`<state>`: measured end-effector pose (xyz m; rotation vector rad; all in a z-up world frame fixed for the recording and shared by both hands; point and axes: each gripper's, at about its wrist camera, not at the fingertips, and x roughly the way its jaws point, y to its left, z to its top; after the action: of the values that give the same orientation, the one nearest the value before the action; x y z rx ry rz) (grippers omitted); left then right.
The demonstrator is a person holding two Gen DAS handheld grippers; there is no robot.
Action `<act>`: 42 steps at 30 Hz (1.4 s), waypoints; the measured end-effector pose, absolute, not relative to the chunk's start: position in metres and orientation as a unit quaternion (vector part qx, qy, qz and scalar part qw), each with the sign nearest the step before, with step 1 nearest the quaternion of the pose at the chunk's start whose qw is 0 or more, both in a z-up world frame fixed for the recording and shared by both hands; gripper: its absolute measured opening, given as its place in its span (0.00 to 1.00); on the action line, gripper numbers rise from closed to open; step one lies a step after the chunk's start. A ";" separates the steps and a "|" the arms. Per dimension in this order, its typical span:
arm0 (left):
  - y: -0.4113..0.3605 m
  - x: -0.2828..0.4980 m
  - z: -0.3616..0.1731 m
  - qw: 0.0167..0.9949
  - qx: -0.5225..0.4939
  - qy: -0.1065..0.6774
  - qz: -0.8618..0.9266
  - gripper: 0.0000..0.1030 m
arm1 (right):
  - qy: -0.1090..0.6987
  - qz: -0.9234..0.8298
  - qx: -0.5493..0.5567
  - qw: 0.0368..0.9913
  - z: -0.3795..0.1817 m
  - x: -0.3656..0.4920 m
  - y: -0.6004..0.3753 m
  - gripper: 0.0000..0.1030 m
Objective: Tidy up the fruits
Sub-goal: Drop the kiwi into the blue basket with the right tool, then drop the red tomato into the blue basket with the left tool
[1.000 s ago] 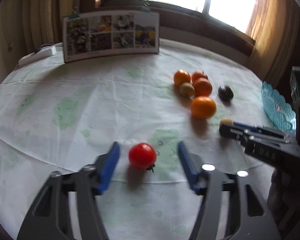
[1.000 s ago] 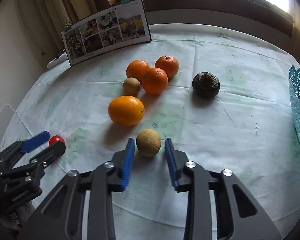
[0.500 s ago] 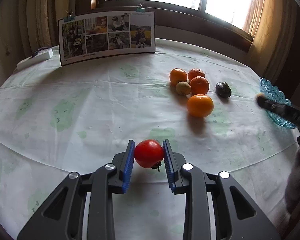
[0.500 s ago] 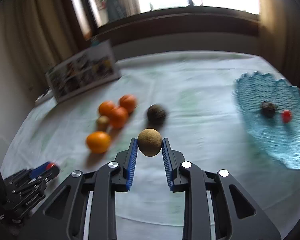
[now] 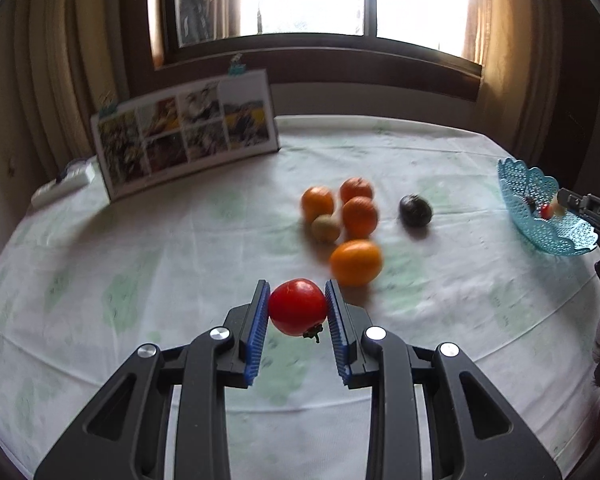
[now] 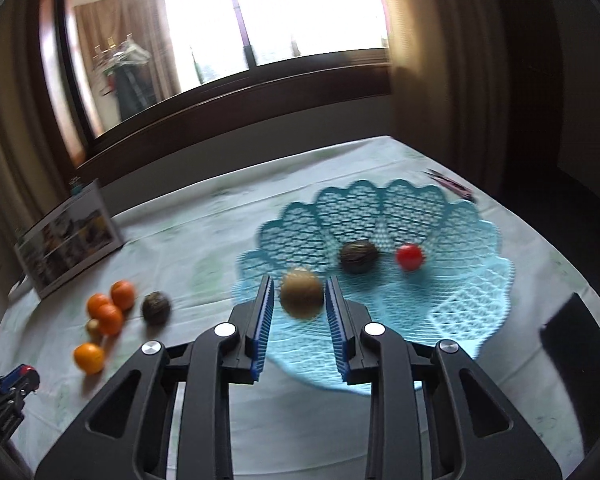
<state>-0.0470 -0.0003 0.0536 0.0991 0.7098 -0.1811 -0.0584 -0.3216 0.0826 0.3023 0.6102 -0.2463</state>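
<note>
Left gripper [image 5: 297,312]: now clamped on the tomato [image 5: 298,306], which a second ago sat on the cloth between wide-open fingers; it is lifted clear at lower centre of the left view.
Meaning: one more fruit is picked and, I judge, ready to go to the basket [image 5: 556,240] at the far right edge.
Loose fruit, left view: four oranges [image 5: 356,262], one small tan fruit [image 5: 326,228], one dark fruit [image 5: 416,210], all clustered right of centre on the tablecloth [image 5: 140,248].
Photo board [image 5: 188,140]: one, upper left, standing.
Right gripper [image 6: 299,308]: a second ago shut on the brown fruit [image 6: 302,293] low over the cloth; now over the basket [image 6: 460,312] near its left rim, jaws opening, the fruit between them with a gap showing on the left side.
Meaning: I read this as the release, the fruit about to land in the basket.
Basket contents, right view: one dark fruit [image 6: 358,257], one small red fruit [image 6: 409,256].
Still to move: six loose pieces, plus the two in hand.
</note>
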 end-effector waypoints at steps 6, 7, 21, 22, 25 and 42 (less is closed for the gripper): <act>-0.039 -0.040 0.067 0.932 0.075 0.334 -0.119 0.28 | 0.277 -0.153 0.179 0.932 0.073 -0.076 -0.347 0.58; -0.045 -0.039 0.069 0.932 0.078 0.331 -0.126 0.28 | 0.273 -0.156 0.183 0.931 0.072 -0.078 -0.349 0.58; -0.185 -0.020 0.101 0.913 0.093 0.295 -0.267 0.28 | 0.236 -0.196 0.221 0.926 0.071 -0.100 -0.368 0.63; -0.194 -0.019 0.102 0.911 0.094 0.292 -0.276 0.28 | 0.234 -0.201 0.222 0.925 0.072 -0.102 -0.369 0.63; -0.219 -0.013 0.101 0.905 0.095 0.289 -0.298 0.28 | 0.221 -0.226 0.217 0.923 0.074 -0.107 -0.370 0.63; -0.259 0.019 0.080 0.894 0.068 0.326 -0.300 0.83 | 0.150 -0.313 0.268 0.899 0.082 -0.142 -0.401 0.76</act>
<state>0.0188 -0.2594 0.0795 0.1420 0.6754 -0.6230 -0.1417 -0.4007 0.0815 0.5539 0.3106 -0.6483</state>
